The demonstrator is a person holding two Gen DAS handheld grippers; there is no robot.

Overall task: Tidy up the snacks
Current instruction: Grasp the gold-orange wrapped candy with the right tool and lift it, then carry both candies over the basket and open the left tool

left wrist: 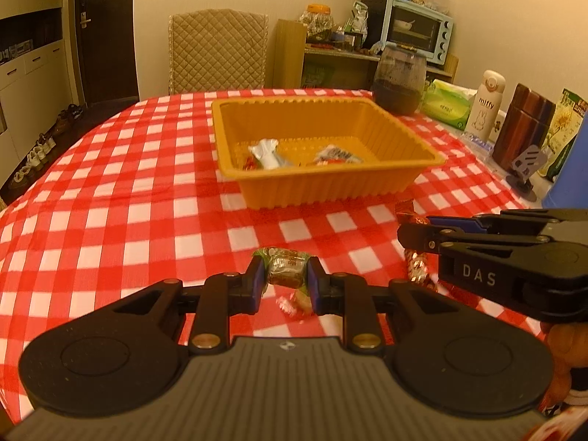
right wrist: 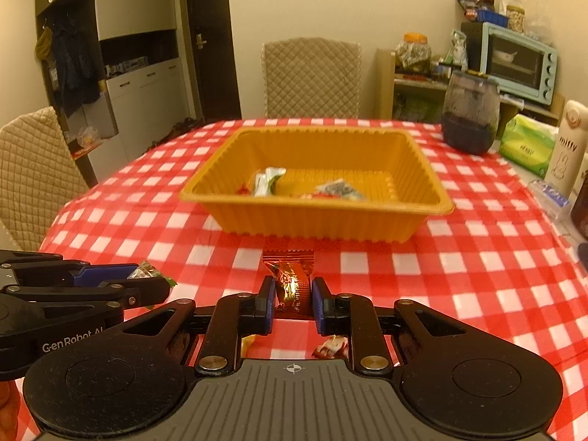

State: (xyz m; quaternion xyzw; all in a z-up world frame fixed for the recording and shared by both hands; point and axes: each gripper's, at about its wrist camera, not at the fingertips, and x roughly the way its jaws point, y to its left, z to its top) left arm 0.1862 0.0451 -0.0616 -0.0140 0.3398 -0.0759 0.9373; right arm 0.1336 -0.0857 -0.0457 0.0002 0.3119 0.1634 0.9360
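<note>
Both grippers are clamping snacks: the left gripper (left wrist: 286,275) is pinching a green-wrapped candy (left wrist: 286,266), the right gripper (right wrist: 293,299) a red-gold candy (right wrist: 290,283), its long axis toward the orange tray (right wrist: 316,220) lying at twelve o'clock.

- Tray (right wrist: 319,220): on the table (right wrist: 477,275); landmark for all entries below.
- In the tray: several wrapped snacks (right wrist: 268,180).
- Behind the tray: chair (right wrist: 310,77).
- Right and behind the tray: jar (right wrist: 470,115), then tissue pack (right wrist: 527,145) and bottle (right wrist: 564,147).
- Before the tray: wrapped candy (right wrist: 292,283) between the right gripper (right wrist: 293,303) fingers.
- Left of that, before the tray: another snack (left wrist: 286,267) between the left gripper (left wrist: 286,283) fingers.
</note>
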